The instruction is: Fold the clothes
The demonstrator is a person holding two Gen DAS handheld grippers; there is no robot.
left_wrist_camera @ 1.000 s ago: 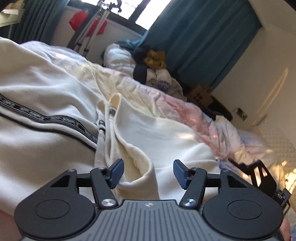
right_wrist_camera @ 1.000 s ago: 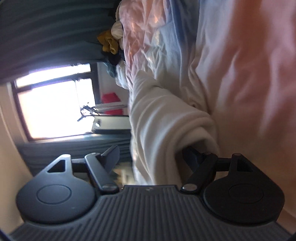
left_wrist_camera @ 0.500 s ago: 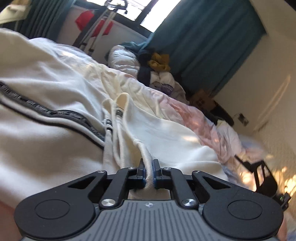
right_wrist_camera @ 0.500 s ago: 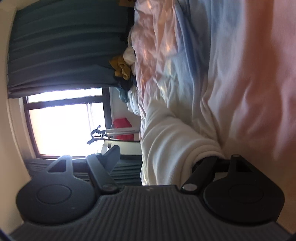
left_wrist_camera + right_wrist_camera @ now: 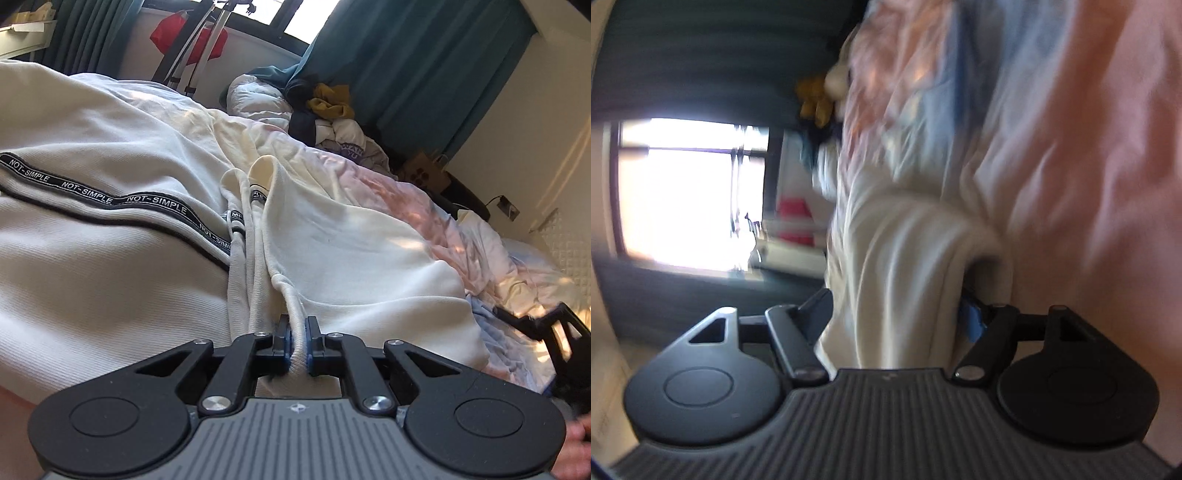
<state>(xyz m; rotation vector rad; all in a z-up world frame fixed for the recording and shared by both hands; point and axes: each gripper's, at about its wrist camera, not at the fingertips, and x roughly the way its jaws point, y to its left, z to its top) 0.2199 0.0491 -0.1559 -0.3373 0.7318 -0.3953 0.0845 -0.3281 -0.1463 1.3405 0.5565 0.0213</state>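
The cream garment (image 5: 351,251) lies spread on the bed (image 5: 461,229). The left hand-held gripper (image 5: 298,345) is clenched on its rolled hem. The right hand-held gripper (image 5: 897,314) is spread wide, a bunched fold between its fingers.

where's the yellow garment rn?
Left wrist view: the yellow garment is upper centre, atop the clothes pile at the far end of the bed, against the teal curtain.
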